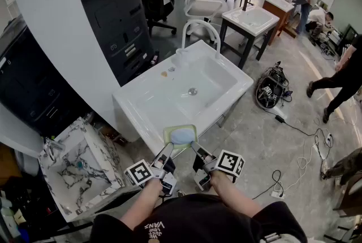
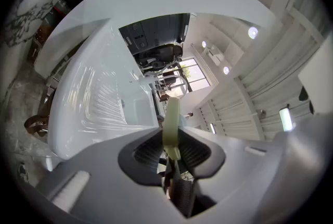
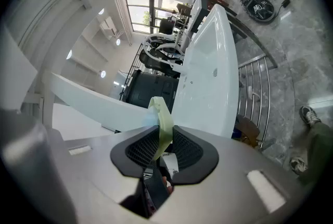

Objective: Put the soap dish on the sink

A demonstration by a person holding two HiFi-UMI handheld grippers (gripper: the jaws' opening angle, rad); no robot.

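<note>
White sink (image 1: pixel 148 102) on grey floor (image 1: pixel 266 146); left gripper (image 1: pixel 169 149) and right gripper (image 1: pixel 195 150) clamp soap dish (image 1: pixel 181 135).

The sink (image 1: pixel 153 103) looks like white glazed ceramic, smooth and glossy, with a shiny metal drain (image 1: pixel 193 91) and a polished metal faucet (image 1: pixel 199 21) at its far edge. The soap dish (image 1: pixel 168 135) is pale green with a matt, plastic look. The left gripper (image 2: pixel 170 137) and the right gripper (image 3: pixel 160 139) have black ribbed pads (image 2: pixel 147 153) set in smooth matt grey shells. The basin (image 1: pixel 90 151) at the near left has a veined marble pattern. The floor (image 1: pixel 266 140) is grey and stone-like, with a slight sheen.
</note>
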